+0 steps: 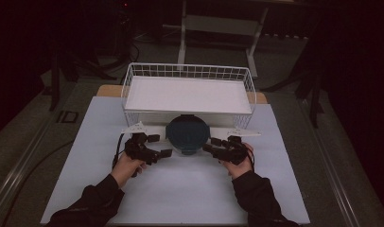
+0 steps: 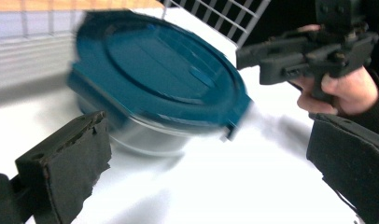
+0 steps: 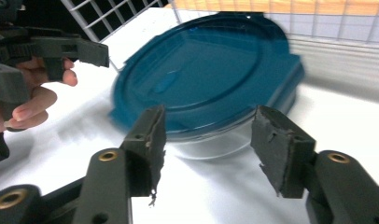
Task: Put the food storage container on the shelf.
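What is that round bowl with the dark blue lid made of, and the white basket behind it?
The round bowl looks like clear glass, possibly clear plastic: you see through its shiny wall. Its dark blue lid seems smooth, slightly glossy plastic with moulded side flaps. The white basket is probably thin metal wire with a white coating, judging by its open grid.

Container lid (image 3: 206, 70): teal plastic, smooth, semi-gloss. Container body (image 3: 211, 142): clear and glossy, probably glass, though motion blur limits certainty. Basket (image 1: 133, 75): white-coated wire. Table cover (image 1: 180, 189): white, matt. Right gripper (image 3: 206, 144) jaw pads: black, matt, rough, frayed at the edges.
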Motion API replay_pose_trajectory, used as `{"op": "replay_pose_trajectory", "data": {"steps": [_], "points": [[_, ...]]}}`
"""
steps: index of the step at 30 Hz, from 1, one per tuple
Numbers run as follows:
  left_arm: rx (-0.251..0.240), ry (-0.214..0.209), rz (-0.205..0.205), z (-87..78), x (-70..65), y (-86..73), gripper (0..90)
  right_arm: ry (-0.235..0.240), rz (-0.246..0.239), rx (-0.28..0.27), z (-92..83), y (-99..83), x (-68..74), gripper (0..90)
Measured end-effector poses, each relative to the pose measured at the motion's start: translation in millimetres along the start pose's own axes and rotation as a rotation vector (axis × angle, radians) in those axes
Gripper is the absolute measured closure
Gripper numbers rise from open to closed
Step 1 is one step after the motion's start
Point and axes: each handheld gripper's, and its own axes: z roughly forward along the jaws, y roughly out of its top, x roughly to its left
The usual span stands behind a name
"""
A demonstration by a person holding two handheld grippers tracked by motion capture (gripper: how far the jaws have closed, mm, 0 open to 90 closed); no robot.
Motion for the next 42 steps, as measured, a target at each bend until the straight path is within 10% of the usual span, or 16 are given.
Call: {"op": "replay_pose_trajectory", "data": {"steps": [22,42], "points": [[0.027,0.019,0.082,-47.7,-59.4,-32.2,0.0,0.062,-0.072,0.104,25.3,-16.4,56.6,89.3],[0.016,0.138,0.151,-71.0,-71.1,-60.2,0.0,0.032,-0.063,0.131,40.9,-14.7,50.8,89.9]]}}
